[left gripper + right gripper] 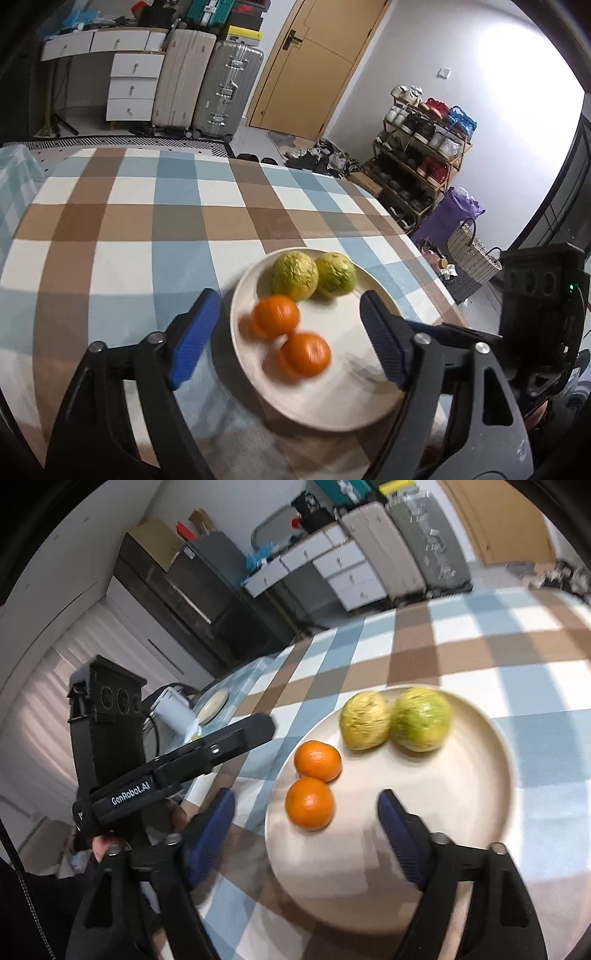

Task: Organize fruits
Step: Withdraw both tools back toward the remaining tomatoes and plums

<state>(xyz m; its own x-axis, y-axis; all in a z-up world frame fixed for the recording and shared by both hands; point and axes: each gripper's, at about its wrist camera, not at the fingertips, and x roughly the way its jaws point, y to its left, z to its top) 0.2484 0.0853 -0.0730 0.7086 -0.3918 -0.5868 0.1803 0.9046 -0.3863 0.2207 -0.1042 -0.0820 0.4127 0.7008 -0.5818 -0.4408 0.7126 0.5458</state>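
A cream plate (343,402) on the checked tablecloth carries two oranges (276,316) (304,354) and two yellow-green fruits (294,275) (336,274). My left gripper (290,293) hangs open over the plate's near half, and the oranges show between its blue pads (192,339) untouched. In the right wrist view the same plate (424,812) holds the oranges (317,760) (309,803) side by side and the yellow-green fruits (365,720) (421,719) behind them. My right gripper (306,794) is open above the plate's near rim, holding nothing.
The checked tablecloth (147,221) stretches away to the left and back. The table's right edge drops to a woven basket (469,254) and a shoe rack (417,155). Suitcases (207,81) stand at the far wall. A hand (99,847) holds the other gripper at left.
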